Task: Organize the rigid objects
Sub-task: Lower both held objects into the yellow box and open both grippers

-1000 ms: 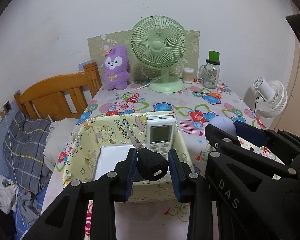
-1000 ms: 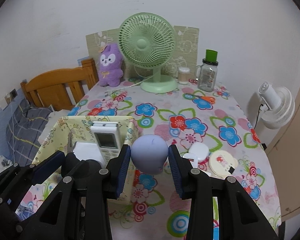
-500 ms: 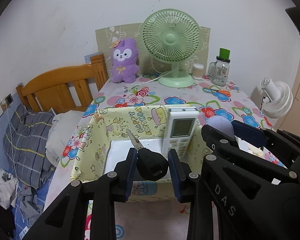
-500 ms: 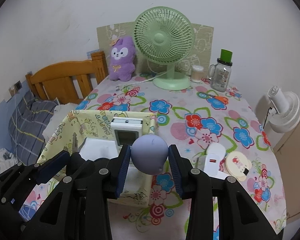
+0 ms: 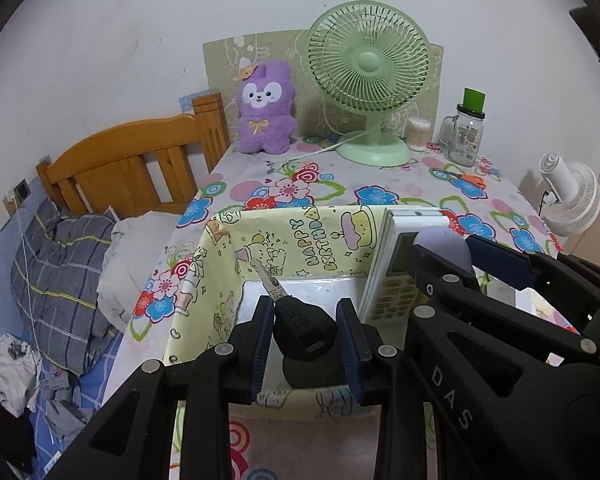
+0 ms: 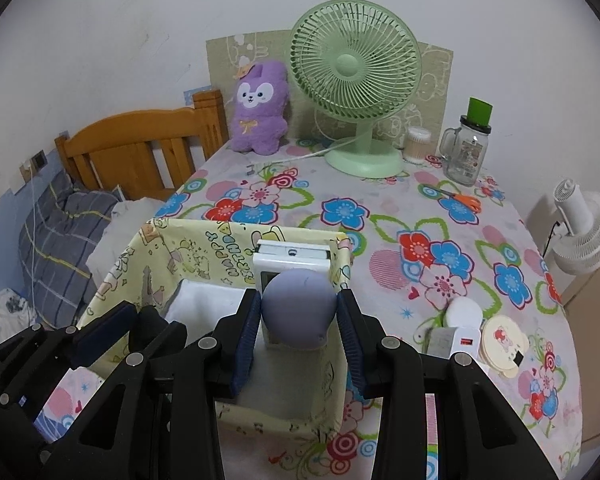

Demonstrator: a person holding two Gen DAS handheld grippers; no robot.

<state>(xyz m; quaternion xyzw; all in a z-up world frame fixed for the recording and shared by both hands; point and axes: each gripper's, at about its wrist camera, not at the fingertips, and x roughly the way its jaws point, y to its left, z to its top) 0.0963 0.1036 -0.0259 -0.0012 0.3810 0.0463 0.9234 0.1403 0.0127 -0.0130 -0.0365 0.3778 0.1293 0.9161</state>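
My left gripper (image 5: 306, 334) is shut on a black-headed key (image 5: 302, 330) whose metal blade sticks up and forward. It hangs over the yellow cartoon-print fabric box (image 5: 220, 276). A white remote control (image 5: 400, 268) stands upright inside the box against its right wall, and a white flat object (image 5: 312, 292) lies on the box floor. In the right wrist view, my right gripper (image 6: 298, 320) is shut on a lavender rounded object (image 6: 298, 312), held above the box (image 6: 140, 256) in front of the remote (image 6: 292, 258). The two grippers sit side by side.
On the floral tablecloth stand a green desk fan (image 6: 354, 80), a purple plush (image 6: 260, 108), a glass mug jar with a green lid (image 6: 466, 152), a cotton swab jar (image 6: 418, 144) and orange scissors (image 6: 460, 202). Small white items (image 6: 466, 320) and a round card (image 6: 504, 340) lie right of the box. A wooden bed (image 5: 140, 168) is on the left.
Both grippers have moved left and slightly down, so they now hang over the box instead of beside it. Their grips on the key and the lavender object are unchanged.
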